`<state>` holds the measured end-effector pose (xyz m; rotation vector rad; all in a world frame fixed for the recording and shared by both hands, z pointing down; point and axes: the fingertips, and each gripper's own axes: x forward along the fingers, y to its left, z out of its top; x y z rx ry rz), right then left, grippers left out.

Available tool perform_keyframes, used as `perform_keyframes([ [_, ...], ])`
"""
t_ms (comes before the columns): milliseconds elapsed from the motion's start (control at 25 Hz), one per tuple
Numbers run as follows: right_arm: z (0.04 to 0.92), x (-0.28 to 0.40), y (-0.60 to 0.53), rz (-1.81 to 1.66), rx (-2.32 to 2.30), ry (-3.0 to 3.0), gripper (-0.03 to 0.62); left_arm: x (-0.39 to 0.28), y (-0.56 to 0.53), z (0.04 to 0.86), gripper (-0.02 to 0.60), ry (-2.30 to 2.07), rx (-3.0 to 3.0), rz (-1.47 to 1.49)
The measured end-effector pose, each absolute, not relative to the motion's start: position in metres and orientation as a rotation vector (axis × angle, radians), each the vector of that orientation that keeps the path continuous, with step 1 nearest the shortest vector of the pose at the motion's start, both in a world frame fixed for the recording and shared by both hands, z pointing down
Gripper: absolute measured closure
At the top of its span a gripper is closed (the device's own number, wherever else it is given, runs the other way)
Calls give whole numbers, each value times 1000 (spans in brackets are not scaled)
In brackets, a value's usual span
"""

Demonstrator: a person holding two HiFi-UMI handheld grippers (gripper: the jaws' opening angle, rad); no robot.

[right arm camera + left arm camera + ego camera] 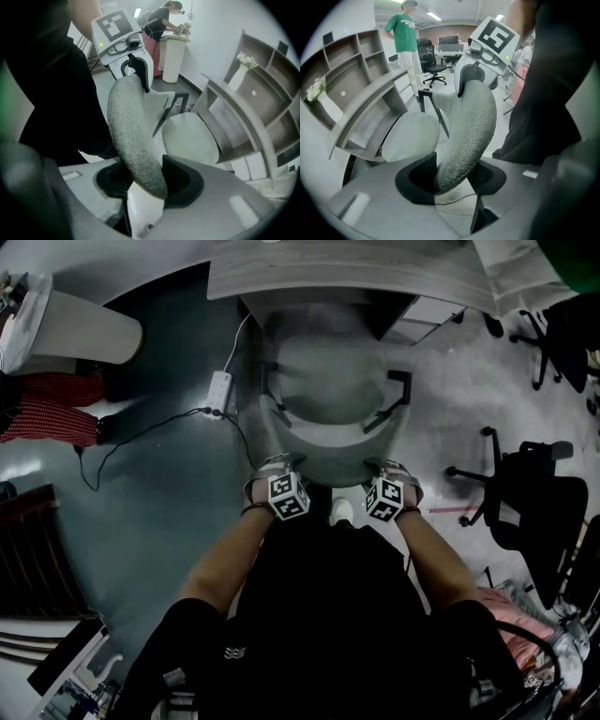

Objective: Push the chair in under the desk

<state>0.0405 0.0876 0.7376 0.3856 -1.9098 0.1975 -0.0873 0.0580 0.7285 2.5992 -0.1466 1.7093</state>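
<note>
Chair (330,390): stood at my 12 o'clock, seat partly under the desk (347,276). My left gripper (277,468), 11 o'clock: jaws part-open, clamped on the backrest rim (328,458). My right gripper (394,470), 1 o'clock: clamped likewise.

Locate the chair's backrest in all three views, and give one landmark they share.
Head view: backrest, grey curve at picture centre.
Left gripper view: backrest at centre, arching up between the jaws.
Right gripper view: backrest left of centre, rising between the jaws.
Shared landmark: the curved desk.
</note>
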Motion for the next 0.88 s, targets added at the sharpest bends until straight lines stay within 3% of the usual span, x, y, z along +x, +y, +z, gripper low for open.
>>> perform_keyframes([
  [880, 739, 44, -20, 226, 419, -1866, 428, -86, -51, 729, 390, -98, 2604, 1709],
])
